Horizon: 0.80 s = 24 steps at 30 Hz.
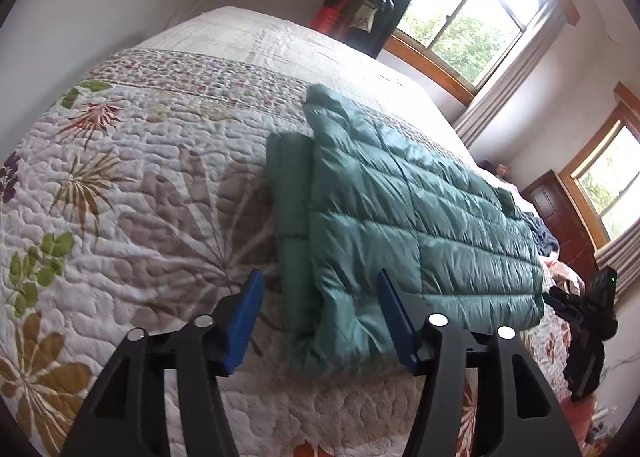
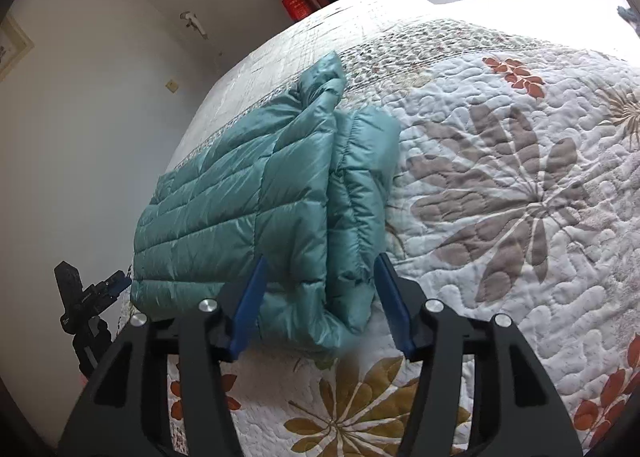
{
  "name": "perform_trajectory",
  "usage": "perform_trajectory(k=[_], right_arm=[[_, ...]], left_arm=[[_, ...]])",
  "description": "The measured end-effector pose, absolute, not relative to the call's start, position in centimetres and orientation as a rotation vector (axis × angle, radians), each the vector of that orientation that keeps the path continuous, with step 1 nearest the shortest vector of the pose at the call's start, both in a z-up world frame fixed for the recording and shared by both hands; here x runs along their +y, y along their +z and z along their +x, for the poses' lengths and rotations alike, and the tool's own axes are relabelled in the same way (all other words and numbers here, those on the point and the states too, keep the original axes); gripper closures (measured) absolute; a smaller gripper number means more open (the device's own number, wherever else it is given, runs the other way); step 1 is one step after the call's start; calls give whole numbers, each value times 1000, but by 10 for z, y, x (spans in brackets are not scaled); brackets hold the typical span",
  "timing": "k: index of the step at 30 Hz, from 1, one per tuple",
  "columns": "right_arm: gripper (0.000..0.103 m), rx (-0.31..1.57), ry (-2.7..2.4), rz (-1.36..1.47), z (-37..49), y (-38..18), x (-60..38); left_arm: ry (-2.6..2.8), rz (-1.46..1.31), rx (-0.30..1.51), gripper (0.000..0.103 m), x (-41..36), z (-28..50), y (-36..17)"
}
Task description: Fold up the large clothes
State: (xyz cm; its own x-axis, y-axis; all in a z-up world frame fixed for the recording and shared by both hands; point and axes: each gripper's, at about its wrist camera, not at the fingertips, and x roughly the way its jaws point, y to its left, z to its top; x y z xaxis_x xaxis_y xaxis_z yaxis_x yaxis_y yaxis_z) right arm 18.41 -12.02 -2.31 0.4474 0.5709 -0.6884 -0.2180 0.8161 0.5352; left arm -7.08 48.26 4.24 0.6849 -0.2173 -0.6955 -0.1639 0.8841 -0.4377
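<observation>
A wide bed fills both views, spread with a white quilt [image 1: 132, 185] printed in big leaves and flowers. On top of it lies the teal puffer jacket [image 1: 400, 209], folded into a long padded slab near the foot edge of the bed, with one sleeve [image 1: 290, 193] tucked flat alongside the body. From the right wrist view, the same jacket [image 2: 240, 201] sits to the left of centre, its collar end pointing up the bed. Beyond the bed, dark clothes on a rack [image 1: 368, 1] stand by a bright window [image 1: 468, 21]. Now the tools: the left gripper [image 1: 320, 317] hovers at the jacket's near corner, blue fingers spread wide, gripping nothing. The right gripper [image 2: 320, 297] sits just at the near folded edge, its fingers also wide apart, straddling the fabric without pinching it.
</observation>
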Motion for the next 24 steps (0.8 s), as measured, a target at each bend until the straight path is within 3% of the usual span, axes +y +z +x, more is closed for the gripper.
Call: perform_trajectory(k=[12, 24], right_arm=[[32, 1093, 548, 566, 237, -55, -125], [29, 1138, 614, 698, 267, -90, -119]], left_arm=[[-130, -642, 855, 35, 498, -17, 12], [-213, -695, 869, 21, 491, 12, -12]])
